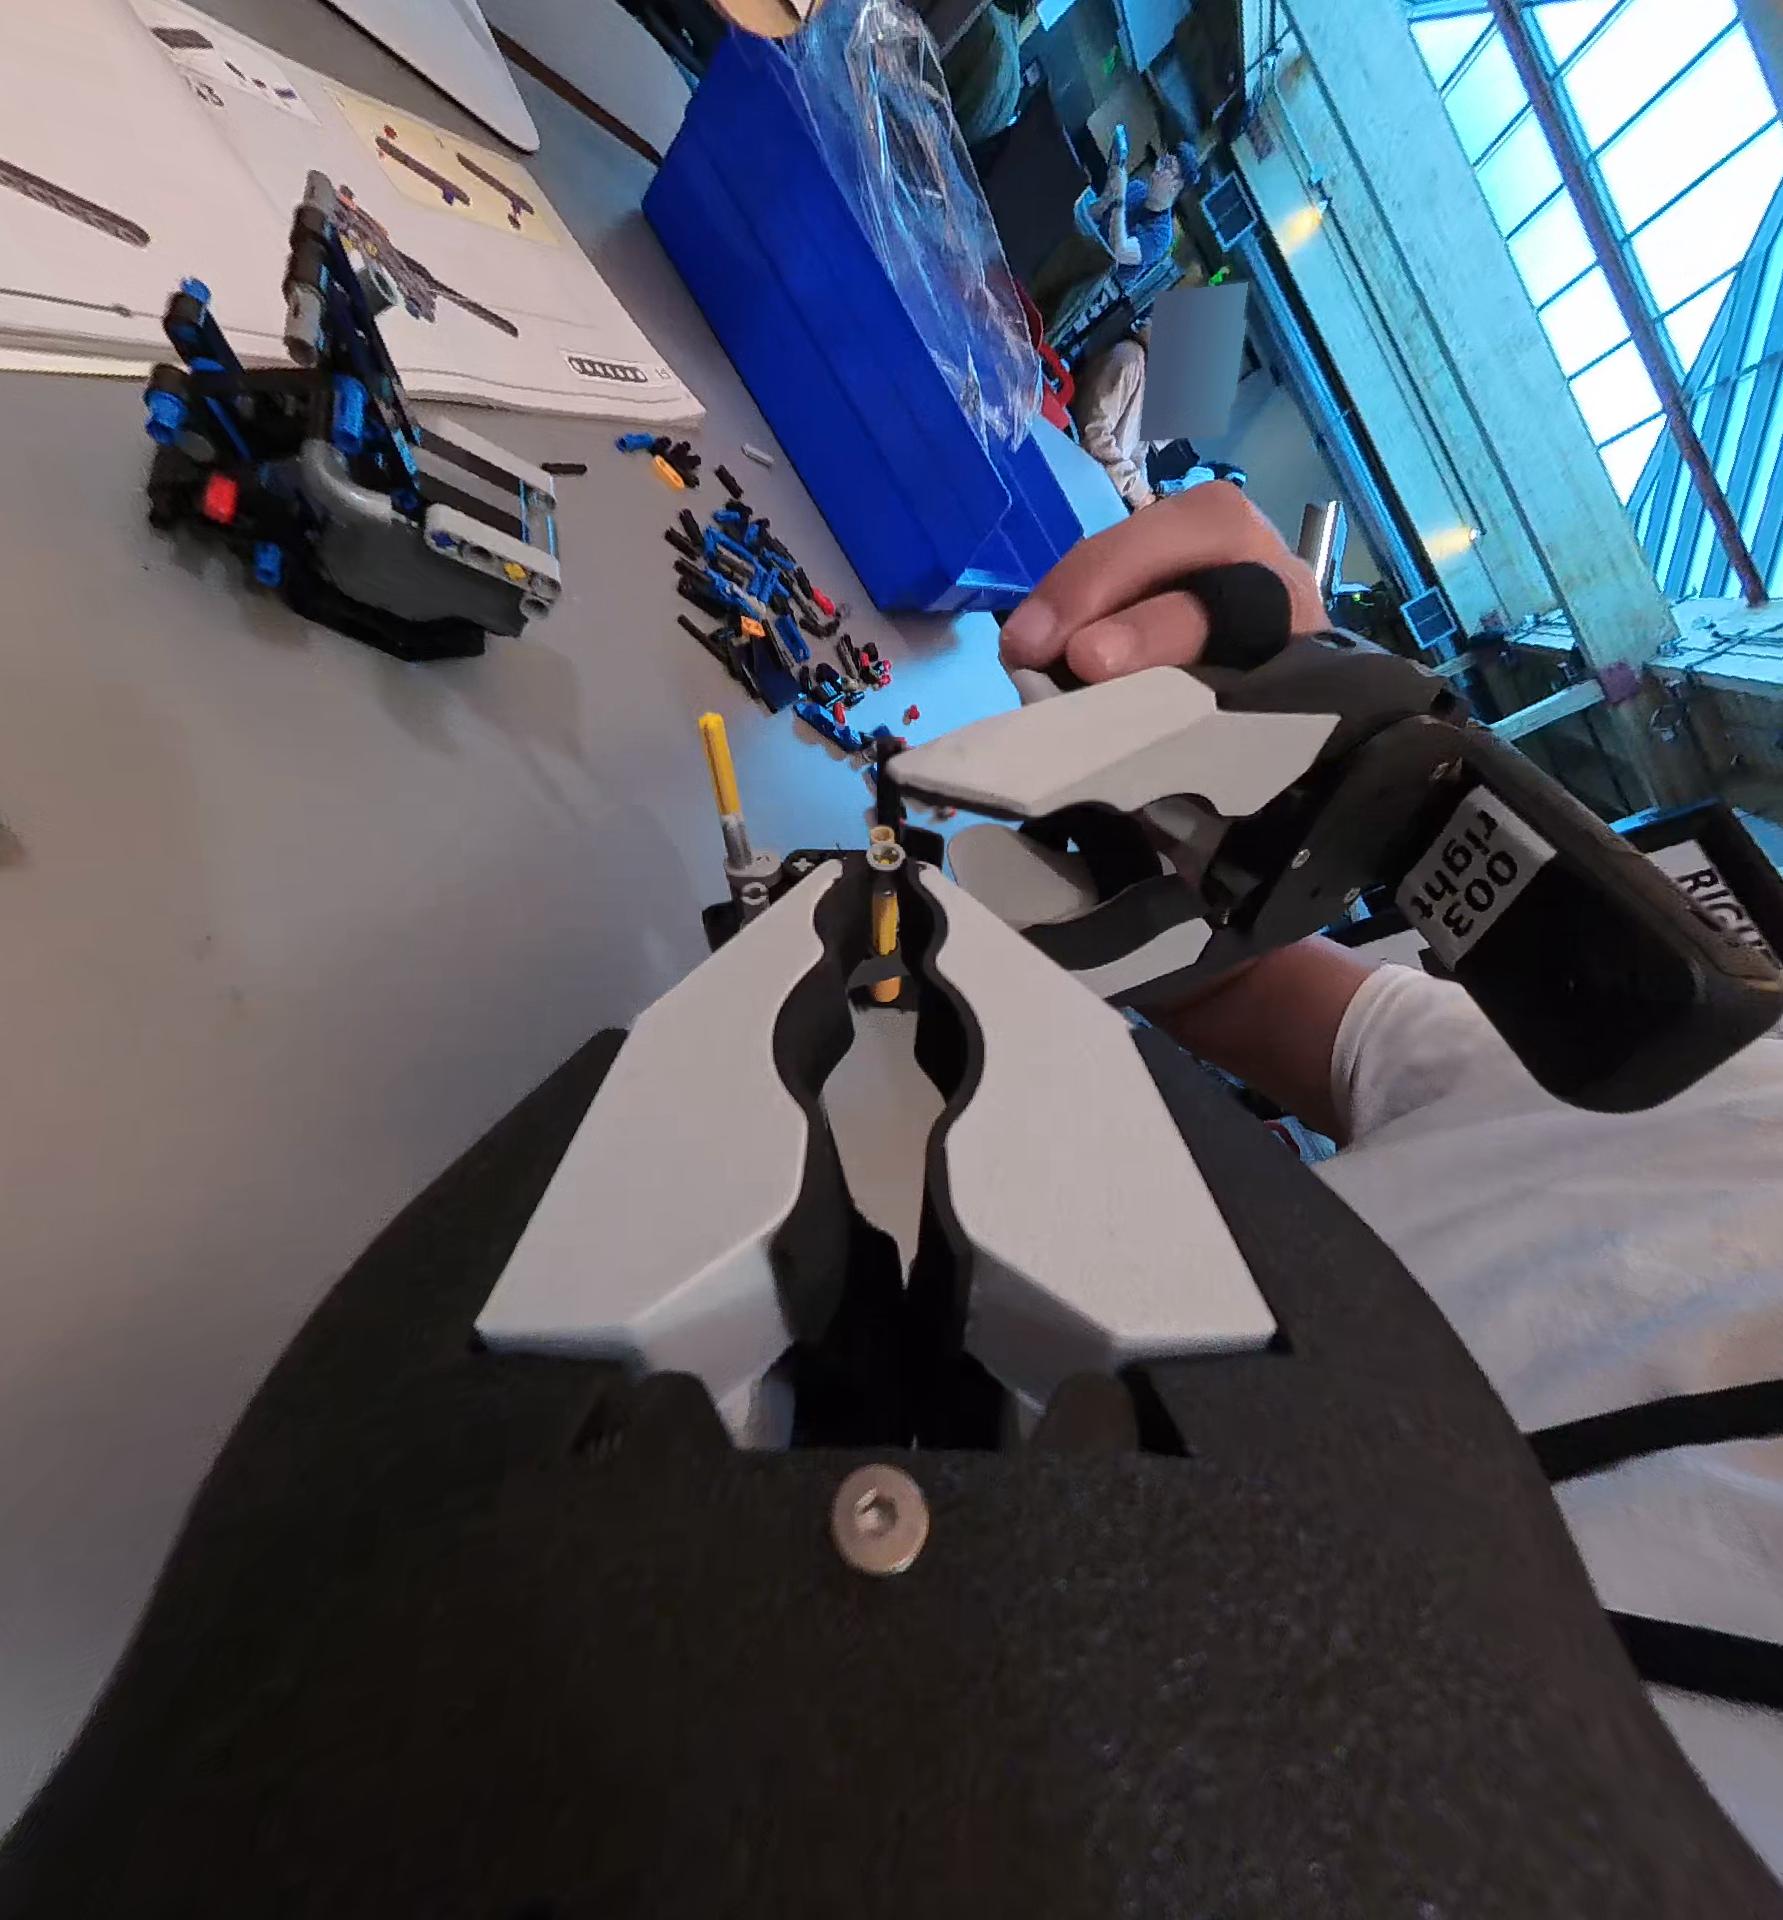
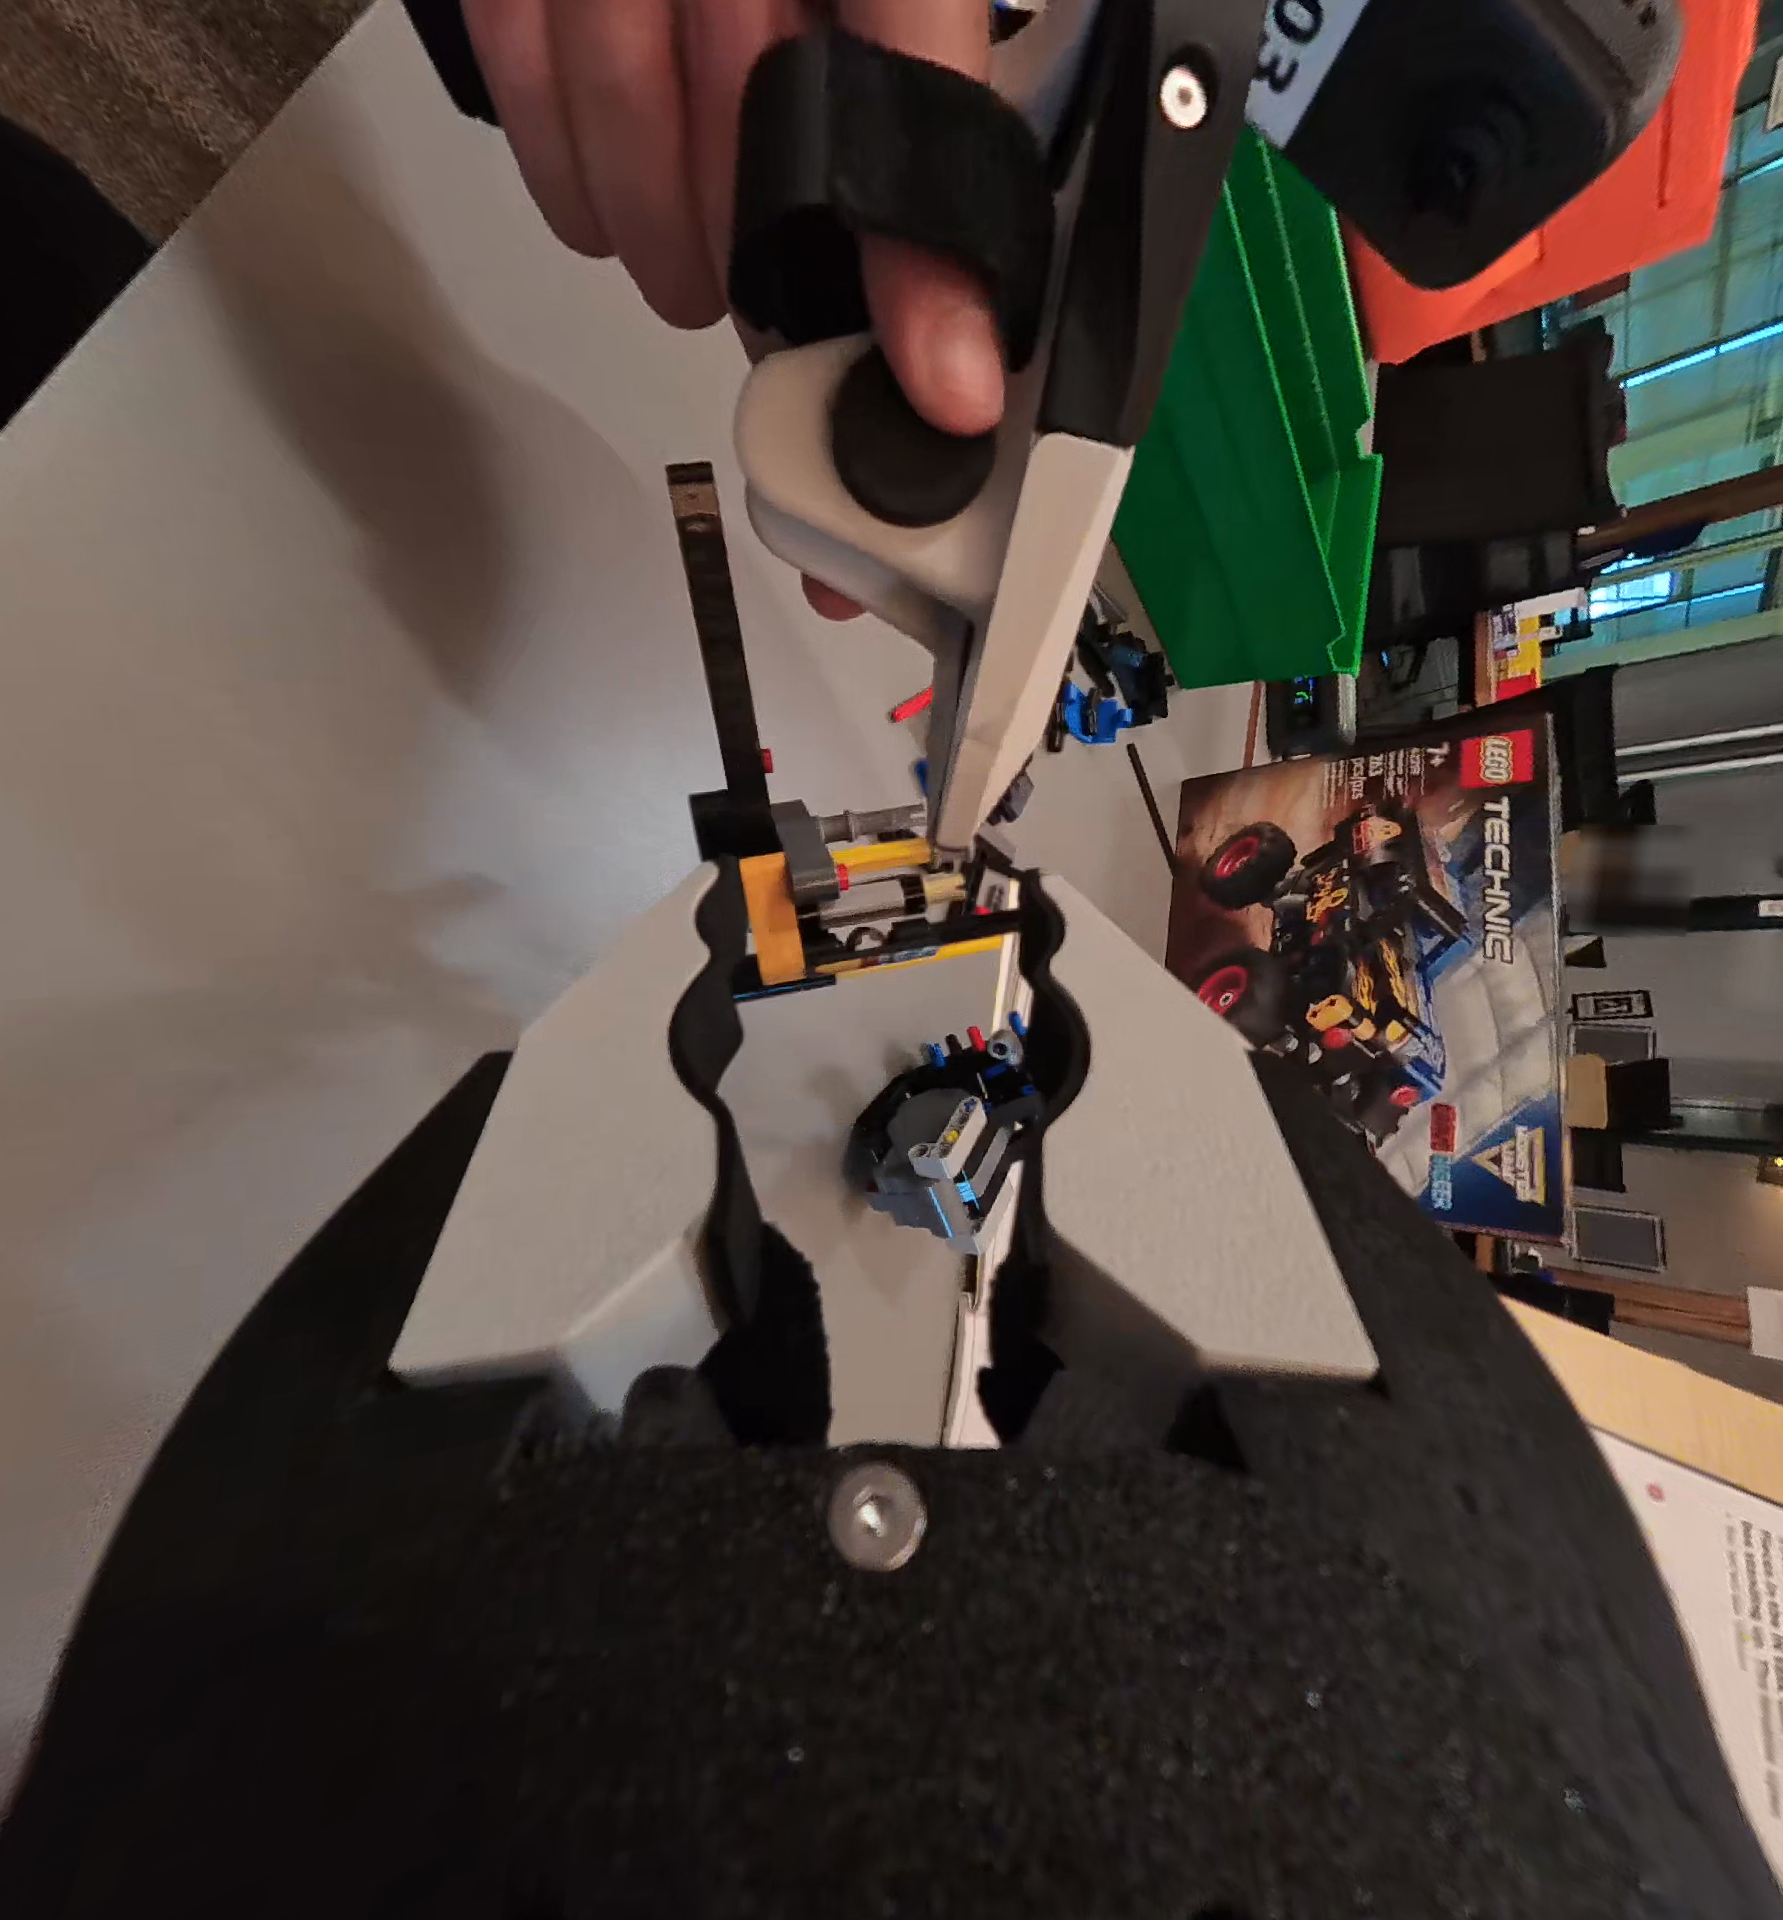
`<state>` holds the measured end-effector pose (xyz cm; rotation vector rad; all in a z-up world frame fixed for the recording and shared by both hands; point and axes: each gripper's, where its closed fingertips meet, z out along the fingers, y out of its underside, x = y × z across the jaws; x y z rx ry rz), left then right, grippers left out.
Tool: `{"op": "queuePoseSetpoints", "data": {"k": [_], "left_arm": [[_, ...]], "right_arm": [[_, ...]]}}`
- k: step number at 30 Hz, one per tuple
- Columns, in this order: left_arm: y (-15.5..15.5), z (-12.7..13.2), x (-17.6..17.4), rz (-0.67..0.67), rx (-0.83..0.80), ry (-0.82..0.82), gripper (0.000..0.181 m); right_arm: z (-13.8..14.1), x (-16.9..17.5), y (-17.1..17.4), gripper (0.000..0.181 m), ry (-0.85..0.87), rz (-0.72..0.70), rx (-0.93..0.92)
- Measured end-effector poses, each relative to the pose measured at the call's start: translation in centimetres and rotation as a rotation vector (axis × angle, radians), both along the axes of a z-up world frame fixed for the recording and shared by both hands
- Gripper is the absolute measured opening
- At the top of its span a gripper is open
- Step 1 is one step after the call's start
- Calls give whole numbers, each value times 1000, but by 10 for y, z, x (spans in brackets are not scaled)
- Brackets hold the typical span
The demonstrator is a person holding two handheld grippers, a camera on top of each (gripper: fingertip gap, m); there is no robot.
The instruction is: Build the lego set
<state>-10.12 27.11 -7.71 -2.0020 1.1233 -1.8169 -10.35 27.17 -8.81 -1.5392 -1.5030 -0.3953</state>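
Note:
A small yellow, black and grey sub-assembly [image 2: 773, 920] sits between the tips of my right gripper [image 2: 876, 904], which is shut on its two sides. A long black beam [image 2: 715, 644] sticks out from it. My left gripper [image 1: 879, 883] is nearly closed, its tips pinching a yellow axle [image 1: 884, 920] on that same sub-assembly. In the right wrist view the left gripper [image 2: 954, 831] comes in from above with its tips on the yellow axle [image 2: 882, 854]. In the left wrist view the right gripper [image 1: 928, 810] reaches in from the right.
A partly built black, grey and blue chassis [image 1: 347, 488] stands on the grey table; it also shows in the right wrist view [image 2: 944, 1143]. Nearby are a pile of loose pieces [image 1: 762, 613], an open instruction booklet [image 1: 243, 208], a blue bin [image 1: 845, 343], a green bin [image 2: 1251, 468] and the set's box [image 2: 1386, 987]. Both grippers' tips are close together, under 4 cm apart.

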Motion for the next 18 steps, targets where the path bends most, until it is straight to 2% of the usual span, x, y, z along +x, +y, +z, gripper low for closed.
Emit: {"op": "queuePoseSetpoints", "data": {"k": [3,10,18], "left_arm": [[1,2,-3,-10,-9,-9,3],[-4,1,-4,-78,36,2,3],[-2,2,-4,-82,50,-8,3]], "right_arm": [[0,-6,-4,41,-7,35,15],[-2,-10,-5,43,15,49,21],[-1,-11,-4,43,41,48,7]]}}
